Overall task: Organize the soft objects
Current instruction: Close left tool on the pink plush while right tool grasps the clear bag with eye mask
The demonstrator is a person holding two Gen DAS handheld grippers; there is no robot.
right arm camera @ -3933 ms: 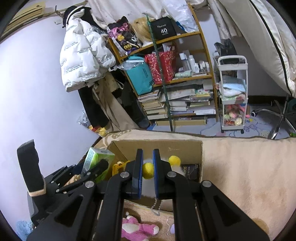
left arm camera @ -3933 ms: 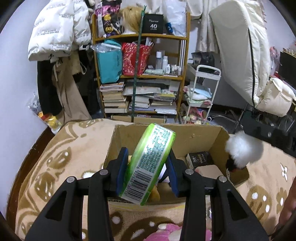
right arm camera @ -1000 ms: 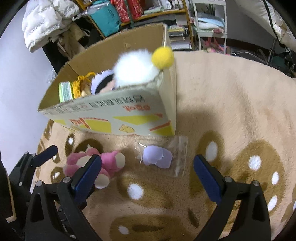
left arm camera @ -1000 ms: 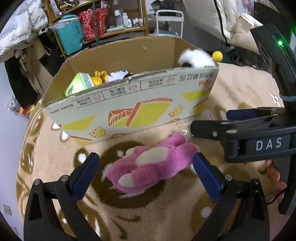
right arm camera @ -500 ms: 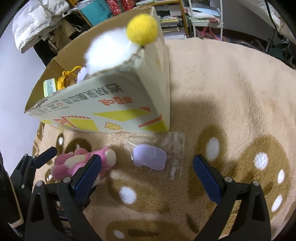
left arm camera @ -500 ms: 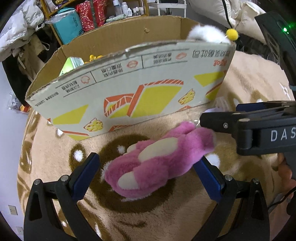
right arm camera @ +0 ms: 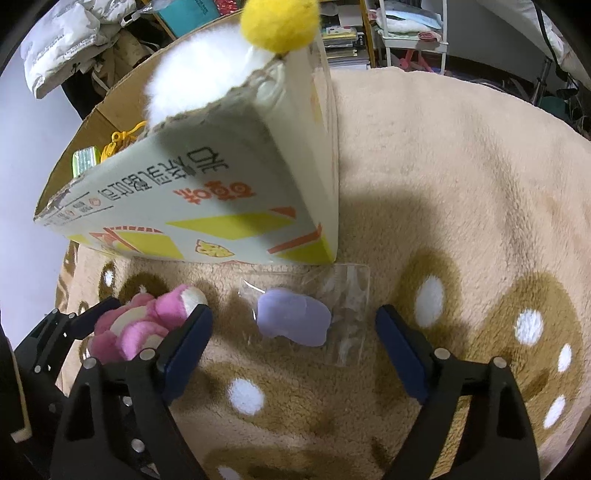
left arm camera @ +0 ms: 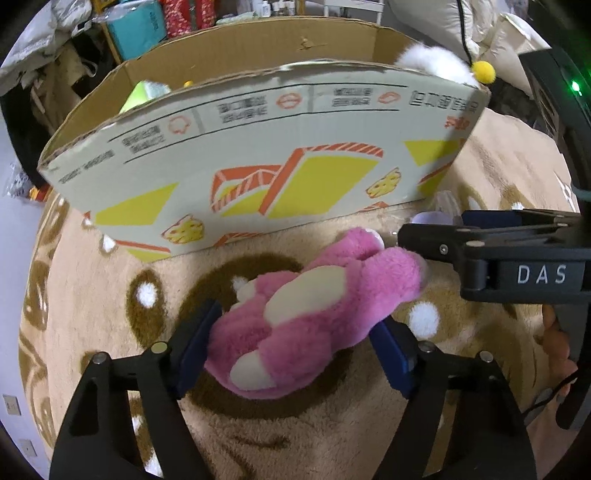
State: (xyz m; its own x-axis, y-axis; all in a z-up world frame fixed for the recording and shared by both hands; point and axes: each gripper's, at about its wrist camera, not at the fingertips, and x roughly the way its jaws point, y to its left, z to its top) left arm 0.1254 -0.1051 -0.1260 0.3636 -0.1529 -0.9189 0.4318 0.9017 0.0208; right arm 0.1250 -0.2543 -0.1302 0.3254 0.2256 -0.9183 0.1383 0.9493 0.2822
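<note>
A pink plush toy (left arm camera: 314,325) lies on the beige blanket in front of the cardboard box (left arm camera: 258,147). My left gripper (left arm camera: 291,328) points down over it, its jaws closing, and both blue pads touch the toy's sides. In the right wrist view a lilac soft piece (right arm camera: 293,321) in a clear bag (right arm camera: 347,314) lies by the box corner (right arm camera: 325,221). My right gripper (right arm camera: 293,319) straddles it with its jaws closing, the pads still apart from the bag. The pink toy (right arm camera: 147,325) shows to the left there.
A white pompom toy (right arm camera: 207,74) with a yellow ball (right arm camera: 279,22) hangs over the box's near corner. A green pack (left arm camera: 144,92) and a yellow charm (right arm camera: 118,144) lie inside. The brown-patterned blanket (right arm camera: 480,184) spreads to the right. Shelves and a trolley stand behind.
The left gripper sank onto the pink toy and its jaws narrowed until the pads met it. The right gripper's jaws narrowed slightly around the bagged lilac piece.
</note>
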